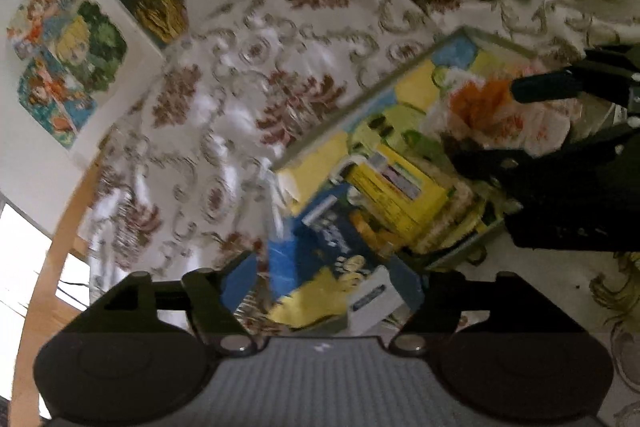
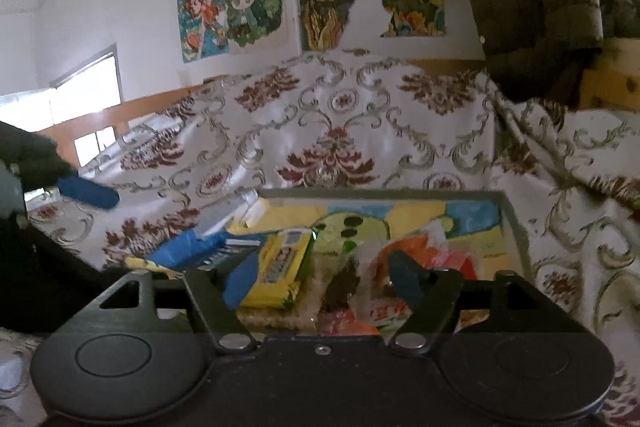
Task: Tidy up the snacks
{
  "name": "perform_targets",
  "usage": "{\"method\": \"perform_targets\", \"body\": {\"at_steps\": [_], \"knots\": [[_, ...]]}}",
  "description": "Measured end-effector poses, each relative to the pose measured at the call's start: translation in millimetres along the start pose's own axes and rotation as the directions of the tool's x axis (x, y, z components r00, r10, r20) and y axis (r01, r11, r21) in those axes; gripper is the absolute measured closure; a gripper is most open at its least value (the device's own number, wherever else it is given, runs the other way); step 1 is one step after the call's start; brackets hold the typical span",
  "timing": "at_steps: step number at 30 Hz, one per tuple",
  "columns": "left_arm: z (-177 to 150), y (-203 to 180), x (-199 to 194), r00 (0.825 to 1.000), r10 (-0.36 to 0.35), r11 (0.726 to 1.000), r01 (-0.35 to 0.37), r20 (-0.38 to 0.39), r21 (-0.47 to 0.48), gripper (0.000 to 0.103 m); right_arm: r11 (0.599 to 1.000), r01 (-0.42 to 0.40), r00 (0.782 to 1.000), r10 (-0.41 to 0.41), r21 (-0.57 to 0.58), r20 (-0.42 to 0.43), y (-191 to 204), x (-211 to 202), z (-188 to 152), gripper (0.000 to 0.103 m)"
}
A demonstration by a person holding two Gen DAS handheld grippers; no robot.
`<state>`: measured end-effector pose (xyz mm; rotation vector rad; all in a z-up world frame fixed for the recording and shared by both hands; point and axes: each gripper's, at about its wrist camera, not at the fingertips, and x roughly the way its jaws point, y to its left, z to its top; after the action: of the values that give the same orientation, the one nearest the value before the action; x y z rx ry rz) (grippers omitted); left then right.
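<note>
Both grippers, left [image 1: 322, 291] and right [image 2: 320, 277], are hovering with jaws apart, gripping nothing, over a tray [image 2: 516, 227] where snacks [image 2: 280, 267] are lying on the cloth-covered surface [image 2: 320, 131].

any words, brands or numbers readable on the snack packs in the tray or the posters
None can be read.
Yellow box: print blurred.
Blue packet: white lettering blurred.
Orange-and-white bag: red marks too smeared.
Wall posters: pictures only, no text legible.
</note>
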<state>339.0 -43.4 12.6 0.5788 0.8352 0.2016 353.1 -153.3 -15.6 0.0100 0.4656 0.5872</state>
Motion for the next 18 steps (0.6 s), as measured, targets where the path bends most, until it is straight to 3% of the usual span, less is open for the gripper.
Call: {"method": "perform_targets", "body": {"at_steps": [9,18], "knots": [[25,41,-74,0.992,0.043,0.996,-0.034,0.115,-0.084,0.017,0.998,0.035,0.999,-0.033,-0.048,0.035,11,-60,25,0.013],[55,88,-163,0.952,0.128,0.974,-0.067,0.279,-0.216,0.01,0.994,0.066,0.994,-0.058,-0.089,0.097,34,-126,43,0.007]]}}
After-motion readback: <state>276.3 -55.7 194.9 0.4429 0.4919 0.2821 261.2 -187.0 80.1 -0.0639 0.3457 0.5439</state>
